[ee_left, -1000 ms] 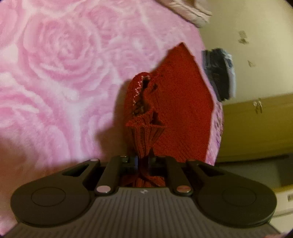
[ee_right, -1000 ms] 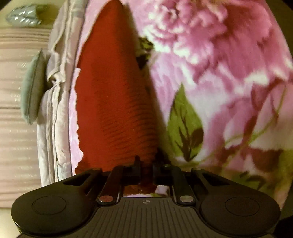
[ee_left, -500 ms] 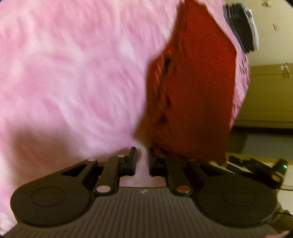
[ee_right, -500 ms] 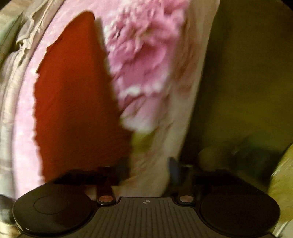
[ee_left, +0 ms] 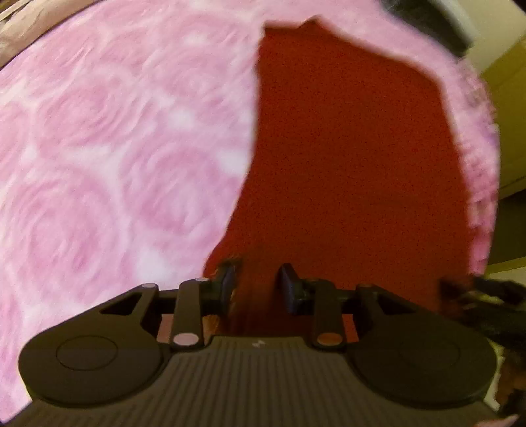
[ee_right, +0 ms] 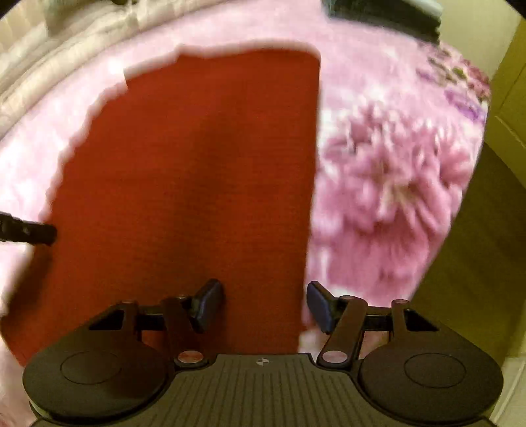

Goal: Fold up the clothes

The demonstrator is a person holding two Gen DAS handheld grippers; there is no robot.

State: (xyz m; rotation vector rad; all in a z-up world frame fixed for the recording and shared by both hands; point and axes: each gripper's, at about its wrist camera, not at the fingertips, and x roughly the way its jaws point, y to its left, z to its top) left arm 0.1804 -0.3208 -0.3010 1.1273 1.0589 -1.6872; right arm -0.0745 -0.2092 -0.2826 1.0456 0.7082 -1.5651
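A red knitted garment (ee_left: 348,157) lies flat as a folded panel on the pink floral blanket (ee_left: 115,147). My left gripper (ee_left: 256,285) is open just above the garment's near left edge, with a blurred fold of red cloth between its fingers. In the right wrist view the garment (ee_right: 197,170) fills the middle. My right gripper (ee_right: 265,303) is wide open over its near right edge, holding nothing. The tip of the left gripper (ee_right: 29,230) pokes in at that view's left edge.
The blanket (ee_right: 394,170) covers a bed. Cream bedding (ee_right: 59,49) is bunched at the far left. A dark folded item (ee_right: 388,13) lies at the far edge. Yellow-brown furniture (ee_right: 486,230) stands to the right, beyond the bed's edge.
Both grippers let go of the red garment and opened. The garment went from hanging in their grip to lying flat on the blanket. Both cameras swung to look down on it.
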